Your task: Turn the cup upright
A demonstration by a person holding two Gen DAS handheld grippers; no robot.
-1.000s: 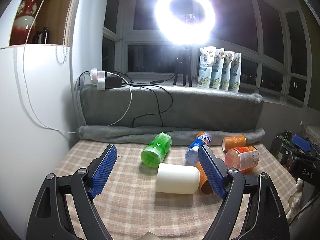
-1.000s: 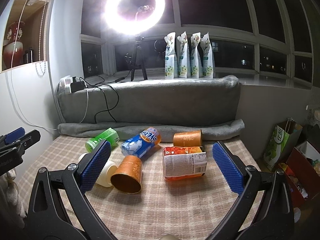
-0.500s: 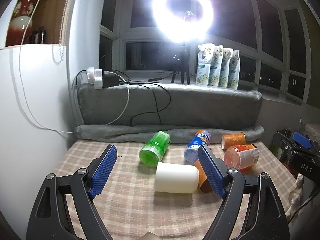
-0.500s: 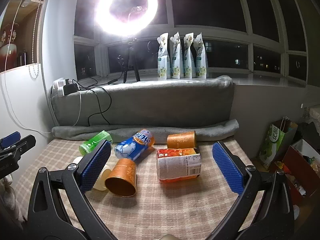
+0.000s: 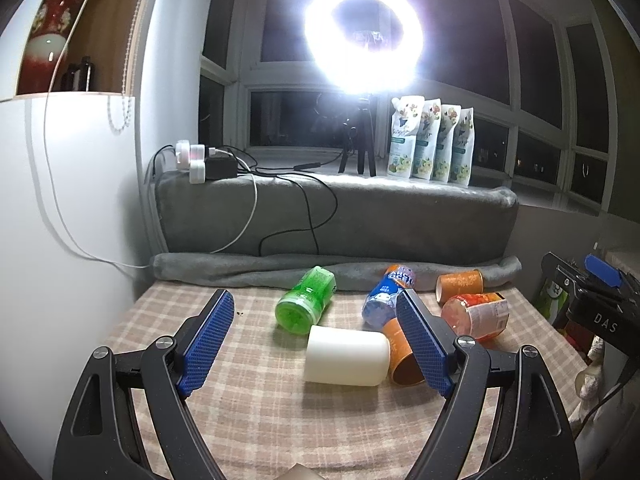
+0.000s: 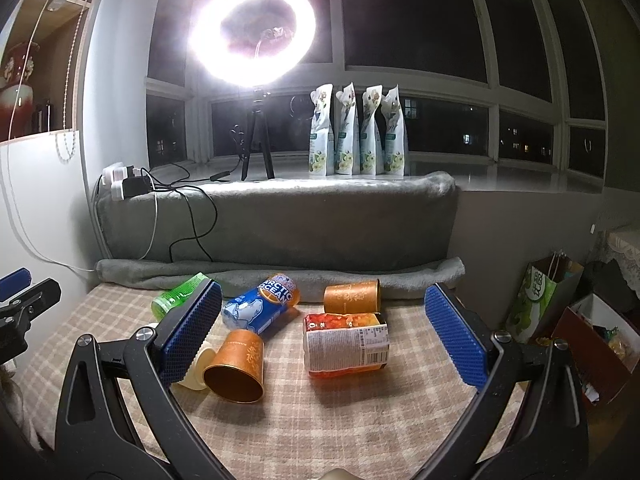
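Several cups lie on their sides on a checked cloth table (image 5: 248, 392). A white cup (image 5: 346, 356) lies nearest in the left wrist view, between my left gripper's (image 5: 316, 340) open fingers but farther off. A gold-orange cup (image 6: 236, 366) lies with its mouth toward me, half behind the left finger in the right wrist view; it also shows in the left wrist view (image 5: 396, 354). A second gold cup (image 6: 352, 297) lies at the back. My right gripper (image 6: 324, 336) is open and empty above the table's front.
A green cup (image 5: 306, 300), a blue Arctic Ocean can (image 6: 260, 308) and an orange labelled jar (image 6: 346, 344) also lie on the table. A grey blanket roll (image 6: 280, 276) and cushion bound the back. Bags and boxes (image 6: 536, 300) stand off the right edge.
Both views have shifted slightly: the objects sit a little lower and nearer in frame. Nothing on the table has moved, and both grippers stay open.
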